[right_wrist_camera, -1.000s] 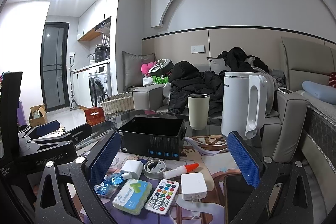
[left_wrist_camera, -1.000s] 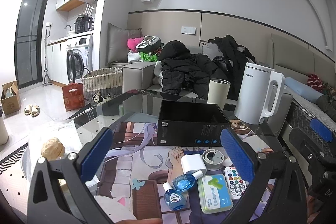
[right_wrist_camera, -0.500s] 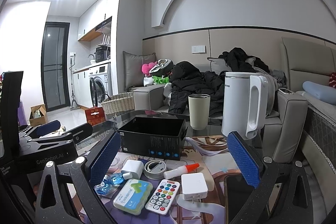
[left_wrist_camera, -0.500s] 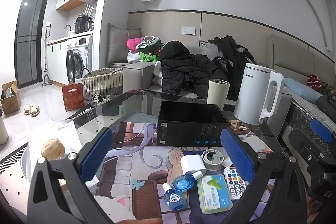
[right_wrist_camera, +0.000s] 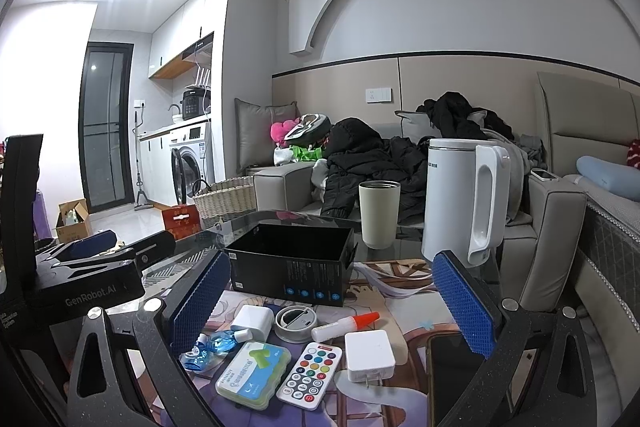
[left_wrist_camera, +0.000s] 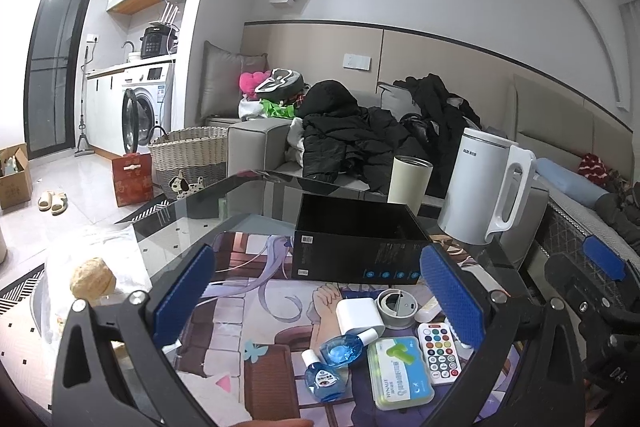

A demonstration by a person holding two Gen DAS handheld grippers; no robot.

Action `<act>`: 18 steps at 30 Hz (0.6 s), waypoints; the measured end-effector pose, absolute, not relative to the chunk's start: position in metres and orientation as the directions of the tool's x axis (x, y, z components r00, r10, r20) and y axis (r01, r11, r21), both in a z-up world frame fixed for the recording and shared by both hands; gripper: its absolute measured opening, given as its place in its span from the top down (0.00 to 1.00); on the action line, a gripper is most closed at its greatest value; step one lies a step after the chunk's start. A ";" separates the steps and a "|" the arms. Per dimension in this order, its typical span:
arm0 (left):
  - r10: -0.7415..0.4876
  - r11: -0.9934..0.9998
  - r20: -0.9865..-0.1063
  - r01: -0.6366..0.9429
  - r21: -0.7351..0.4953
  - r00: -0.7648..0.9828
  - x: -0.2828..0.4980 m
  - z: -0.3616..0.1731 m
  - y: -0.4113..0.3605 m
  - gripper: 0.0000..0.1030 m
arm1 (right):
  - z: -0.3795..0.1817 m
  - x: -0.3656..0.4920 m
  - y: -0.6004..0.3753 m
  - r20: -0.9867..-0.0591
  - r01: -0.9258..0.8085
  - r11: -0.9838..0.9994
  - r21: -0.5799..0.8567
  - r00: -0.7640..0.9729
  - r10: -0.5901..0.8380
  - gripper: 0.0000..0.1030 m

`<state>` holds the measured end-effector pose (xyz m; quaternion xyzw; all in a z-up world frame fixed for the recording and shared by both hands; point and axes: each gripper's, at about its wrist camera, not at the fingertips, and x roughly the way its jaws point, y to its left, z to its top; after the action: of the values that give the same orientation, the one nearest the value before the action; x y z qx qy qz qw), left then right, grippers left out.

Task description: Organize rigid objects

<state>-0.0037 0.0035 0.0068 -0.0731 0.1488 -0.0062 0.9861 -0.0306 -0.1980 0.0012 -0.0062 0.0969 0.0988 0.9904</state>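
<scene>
An open black box (left_wrist_camera: 360,247) (right_wrist_camera: 292,269) stands on the printed mat. In front of it lie small items: a white charger (left_wrist_camera: 359,315) (right_wrist_camera: 252,321), a tape roll (left_wrist_camera: 396,307) (right_wrist_camera: 295,322), a glue tube with red tip (right_wrist_camera: 345,326), a second white charger (right_wrist_camera: 369,354), a colour-button remote (left_wrist_camera: 439,351) (right_wrist_camera: 310,374), a green-white case (left_wrist_camera: 400,371) (right_wrist_camera: 254,373) and two blue bottles (left_wrist_camera: 334,359) (right_wrist_camera: 208,345). My left gripper (left_wrist_camera: 316,291) is open and empty above the mat. My right gripper (right_wrist_camera: 326,297) is open and empty above the items.
A white kettle (left_wrist_camera: 486,197) (right_wrist_camera: 464,199) and a cream cup (left_wrist_camera: 409,183) (right_wrist_camera: 378,213) stand behind the box. A dark phone (right_wrist_camera: 452,375) lies at the mat's right. A walnut-like ball (left_wrist_camera: 93,281) sits left. A sofa with coats (left_wrist_camera: 360,139) is behind.
</scene>
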 end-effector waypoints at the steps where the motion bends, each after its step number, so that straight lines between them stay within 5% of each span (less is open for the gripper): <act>1: -0.032 0.989 -0.289 -0.011 -0.145 0.957 -0.004 0.007 0.004 0.00 | 0.001 -0.031 -0.198 -0.193 -0.196 0.981 0.005 0.962 0.193 0.00; 18: -0.032 0.990 -0.339 -0.016 -0.137 0.940 0.009 0.006 0.003 0.01 | 0.012 -0.026 -0.202 -0.204 -0.201 0.980 -0.005 0.959 0.196 0.00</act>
<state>0.0089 0.0030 0.0059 -0.0691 0.1727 -0.0040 0.9825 -0.0260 -0.2018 0.0116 -0.0129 0.1020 0.1002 0.9896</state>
